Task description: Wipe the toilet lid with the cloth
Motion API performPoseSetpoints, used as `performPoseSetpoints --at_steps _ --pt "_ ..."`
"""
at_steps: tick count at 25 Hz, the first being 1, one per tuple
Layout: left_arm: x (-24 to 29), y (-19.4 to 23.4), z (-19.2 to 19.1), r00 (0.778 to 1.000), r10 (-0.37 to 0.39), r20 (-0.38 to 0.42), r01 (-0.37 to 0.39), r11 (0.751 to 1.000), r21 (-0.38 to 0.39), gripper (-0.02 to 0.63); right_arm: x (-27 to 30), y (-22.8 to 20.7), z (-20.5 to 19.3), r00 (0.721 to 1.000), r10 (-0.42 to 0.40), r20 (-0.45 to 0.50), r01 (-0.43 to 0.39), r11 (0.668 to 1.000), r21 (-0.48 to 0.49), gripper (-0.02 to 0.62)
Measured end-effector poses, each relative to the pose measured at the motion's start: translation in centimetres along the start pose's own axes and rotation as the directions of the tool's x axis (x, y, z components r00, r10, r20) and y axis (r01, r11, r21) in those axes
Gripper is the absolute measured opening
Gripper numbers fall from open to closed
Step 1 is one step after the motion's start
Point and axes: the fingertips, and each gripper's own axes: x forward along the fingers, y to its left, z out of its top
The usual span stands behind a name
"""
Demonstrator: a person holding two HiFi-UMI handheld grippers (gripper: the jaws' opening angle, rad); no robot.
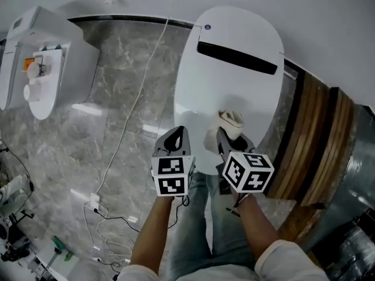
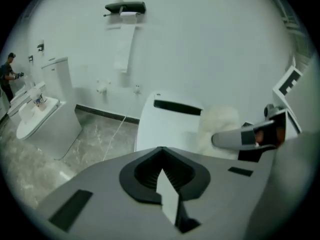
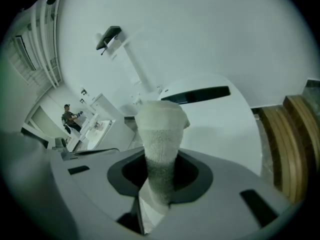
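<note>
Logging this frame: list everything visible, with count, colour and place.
toilet lid: one, white, closed, centre of the head view.
cloth: one, off-white, bunched, above the lid's near end.
second toilet: one, white, far left, small items on top.
cable: one, white, trailing from the wall across the floor.
floor: grey, marble-patterned.
wooden panel: one, brown, right of the toilet.
paper holder: one, black, on the wall.
distant person: one, far left.
left gripper: grey, shut, empty.
right gripper: grey, shut on the cloth.
forearms: two, behind the grippers.
</note>
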Motion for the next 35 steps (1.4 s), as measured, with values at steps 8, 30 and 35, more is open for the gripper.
performPoseSetpoints --at_steps 8,30,35 --pt "8.4 5.7 9.1 0.994 0.107 0.01 -0.107 0.994 0.022 0.014 13.2 4.3 8.6 0.987 0.151 -0.06 -0.148 0.988 0.049 0.097" --pt "15.9 -7.1 7.1 0.994 -0.1 -0.05 0.099 0.995 -0.025 0.014 10.2 -12.9 11.2 0.995 0.002 -0.101 0.004 0.999 0.055 0.097" --pt "19.3 -16.5 5.6 0.967 -0.231 -0.103 0.235 0.972 0.022 0.014 5.9 -21.9 9.9 0.986 -0.118 -0.114 0.131 0.984 0.121 0.097"
